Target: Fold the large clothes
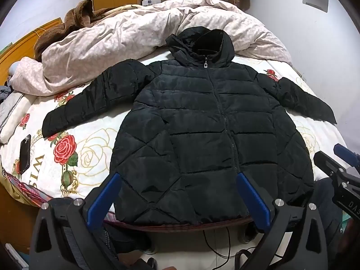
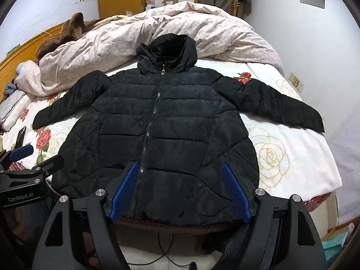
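"GenRobot.AI" on left tongs [image 2: 33, 155]

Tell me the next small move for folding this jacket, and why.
Probably bring the left tongs to the left sleeve's cuff to fold it across the chest. The black jacket lies flat and zipped, both sleeves spread out, and both tongs are open and empty.

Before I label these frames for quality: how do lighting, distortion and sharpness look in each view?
Left wrist view: strong fisheye bending, dark vignette in the corners, even indoor light, black jacket slightly soft with faint sheen. Right wrist view: the same curvature, bed edge bowed, zipper crisp, no harsh glare.
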`<state>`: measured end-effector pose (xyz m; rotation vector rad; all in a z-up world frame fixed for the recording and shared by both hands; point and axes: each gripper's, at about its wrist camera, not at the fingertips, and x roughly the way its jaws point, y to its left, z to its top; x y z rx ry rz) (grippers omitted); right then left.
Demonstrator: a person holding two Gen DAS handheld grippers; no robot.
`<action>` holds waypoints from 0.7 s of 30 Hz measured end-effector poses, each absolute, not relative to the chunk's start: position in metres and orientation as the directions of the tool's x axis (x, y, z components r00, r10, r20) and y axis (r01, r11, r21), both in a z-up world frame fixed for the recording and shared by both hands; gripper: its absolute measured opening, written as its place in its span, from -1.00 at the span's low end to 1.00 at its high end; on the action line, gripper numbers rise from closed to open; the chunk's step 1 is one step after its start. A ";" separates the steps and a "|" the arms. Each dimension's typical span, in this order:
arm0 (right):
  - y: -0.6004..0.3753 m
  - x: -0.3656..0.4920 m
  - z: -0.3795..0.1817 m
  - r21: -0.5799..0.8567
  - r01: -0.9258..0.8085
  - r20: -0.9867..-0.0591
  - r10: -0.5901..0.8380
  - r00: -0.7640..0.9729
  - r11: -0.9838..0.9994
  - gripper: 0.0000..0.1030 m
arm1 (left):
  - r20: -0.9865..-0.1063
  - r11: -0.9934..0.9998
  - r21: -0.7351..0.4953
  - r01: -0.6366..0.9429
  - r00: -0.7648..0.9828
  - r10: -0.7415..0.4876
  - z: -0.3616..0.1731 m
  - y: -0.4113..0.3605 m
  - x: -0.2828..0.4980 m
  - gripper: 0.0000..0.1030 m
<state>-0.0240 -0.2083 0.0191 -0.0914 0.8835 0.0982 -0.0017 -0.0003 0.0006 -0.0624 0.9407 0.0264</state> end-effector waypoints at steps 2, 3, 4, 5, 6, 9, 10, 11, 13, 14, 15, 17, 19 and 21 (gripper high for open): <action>-0.208 -0.024 0.019 -0.041 -0.123 -0.775 0.047 0.630 0.992 0.48 | -0.809 0.998 -0.043 -0.054 0.587 -0.003 -0.004 -0.001 -0.002 1.00; -0.209 -0.023 0.019 -0.038 -0.124 -0.775 0.049 0.630 0.992 0.48 | -0.810 0.998 -0.041 -0.054 0.587 -0.001 -0.005 -0.002 -0.003 1.00; -0.209 -0.023 0.018 -0.038 -0.124 -0.776 0.049 0.629 0.992 0.48 | -0.809 0.998 -0.041 -0.053 0.587 -0.002 -0.005 -0.003 -0.003 1.00; -0.209 -0.023 0.018 -0.037 -0.123 -0.775 0.049 0.630 0.992 0.48 | -0.809 0.998 -0.042 -0.053 0.587 -0.003 -0.006 -0.002 -0.004 1.00; -0.209 -0.023 0.018 -0.037 -0.123 -0.775 0.049 0.630 0.992 0.48 | -0.810 0.998 -0.043 -0.053 0.587 -0.003 -0.008 -0.003 -0.004 1.00; -0.209 -0.022 0.017 -0.035 -0.125 -0.776 0.052 0.628 0.992 0.48 | -0.814 0.998 -0.045 -0.052 0.581 -0.007 -0.006 -0.002 -0.002 1.00; -0.209 -0.022 0.017 -0.034 -0.124 -0.777 0.052 0.627 0.992 0.48 | -0.816 0.998 -0.048 -0.052 0.578 -0.009 -0.005 -0.002 -0.001 1.00; -0.209 -0.022 0.017 -0.033 -0.124 -0.778 0.052 0.626 0.992 0.48 | -0.816 0.998 -0.049 -0.050 0.578 -0.011 -0.005 -0.001 -0.001 1.00; -0.209 -0.022 0.017 -0.034 -0.124 -0.778 0.052 0.626 0.992 0.48 | -0.815 0.998 -0.043 -0.052 0.579 -0.005 -0.005 -0.002 -0.001 1.00; -0.208 -0.022 0.017 -0.034 -0.124 -0.778 0.052 0.626 0.992 0.48 | -0.816 0.998 -0.043 -0.050 0.578 -0.006 -0.004 0.000 0.000 1.00; -0.208 -0.021 0.017 -0.034 -0.124 -0.778 0.051 0.626 0.992 0.48 | -0.816 0.998 -0.044 -0.050 0.578 -0.007 -0.004 0.000 -0.001 1.00; -0.208 -0.021 0.017 -0.034 -0.124 -0.780 0.051 0.624 0.992 0.48 | -0.817 0.998 -0.042 -0.050 0.576 -0.005 -0.004 -0.002 -0.001 1.00; -0.208 -0.021 0.017 -0.034 -0.124 -0.780 0.051 0.624 0.992 0.48 | -0.818 0.998 -0.040 -0.049 0.575 -0.005 -0.004 -0.002 -0.001 1.00; -0.208 -0.021 0.018 -0.034 -0.124 -0.780 0.051 0.623 0.992 0.48 | -0.819 0.998 -0.042 -0.049 0.574 -0.007 -0.004 -0.002 -0.001 1.00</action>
